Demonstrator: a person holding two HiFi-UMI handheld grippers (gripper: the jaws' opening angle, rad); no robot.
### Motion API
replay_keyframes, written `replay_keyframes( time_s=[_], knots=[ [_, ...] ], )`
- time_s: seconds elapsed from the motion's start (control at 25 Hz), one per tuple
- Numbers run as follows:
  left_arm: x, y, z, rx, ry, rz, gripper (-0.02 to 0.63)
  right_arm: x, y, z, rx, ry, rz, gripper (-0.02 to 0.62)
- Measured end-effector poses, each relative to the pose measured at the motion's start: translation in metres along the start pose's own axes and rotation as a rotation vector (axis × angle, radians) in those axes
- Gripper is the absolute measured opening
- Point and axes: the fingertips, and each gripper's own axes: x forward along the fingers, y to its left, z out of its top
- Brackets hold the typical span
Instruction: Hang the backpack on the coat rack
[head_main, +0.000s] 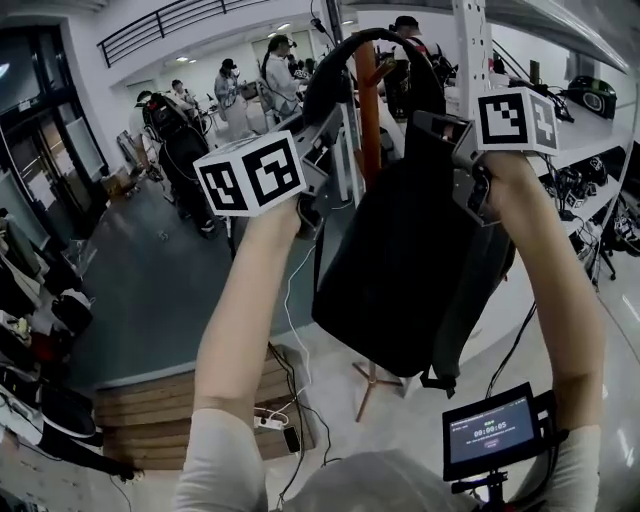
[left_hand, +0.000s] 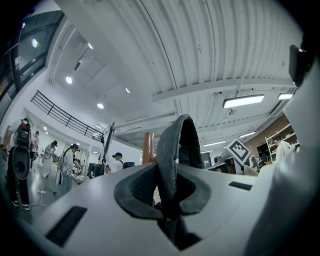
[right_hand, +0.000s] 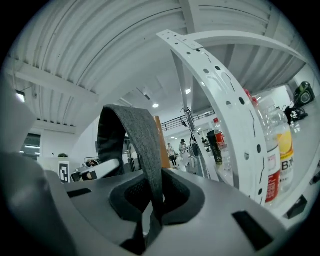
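Left gripper (left_hand: 167, 210): you have it clamped on the loop (left_hand: 172, 150), left of the coat rack (head_main: 369, 120).
Backpack (head_main: 400, 280): hangs before the rack, its loop stretched wide, likely for hooking.
Right gripper (right_hand: 150, 205): clamped on the loop's right end.

I see the black backpack (head_main: 400, 270) hanging upright in mid-air, its grey top loop (left_hand: 170, 155) arched above it. The coat rack (head_main: 369, 130), 1 orange-brown post on splayed feet, stands just behind it. I cannot judge whether they touch.

Aloft, clamped: left gripper (head_main: 325, 125), right gripper (head_main: 437, 127).
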Motion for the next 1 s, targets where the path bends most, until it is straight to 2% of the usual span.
replay_keyframes(
  time_s=[0.36,0.44,0.52,0.6,0.68,0.84,1.0],
  knots=[
    [0.061,0.043,-0.039,-0.221,0.118,-0.001,0.037,0.028,-0.037,-0.009,0.068,0.097,-0.055,0.037],
    [0.064,0.053,-0.049,-0.289,0.113,-0.006,0.037,0.035,-0.042,-0.017,0.08,0.117,-0.057,0.037],
    [0.066,0.056,-0.057,-0.351,0.097,-0.045,0.037,0.039,-0.045,-0.024,0.09,0.125,-0.055,0.037],
    [0.068,0.052,-0.061,-0.357,0.087,-0.069,0.037,0.04,-0.047,-0.029,0.088,0.126,-0.049,0.037],
    [0.069,0.052,-0.063,-0.274,0.085,-0.035,0.037,0.04,-0.046,-0.033,0.072,0.133,-0.039,0.037],
    [0.072,0.055,-0.067,-0.048,0.071,0.045,0.038,0.042,-0.045,-0.038,0.047,0.111,-0.024,0.038],
    [0.078,0.055,-0.09,0.25,0.03,0.147,0.038,0.049,-0.048,-0.042,-0.035,0.016,-0.04,0.038]
  ],
)
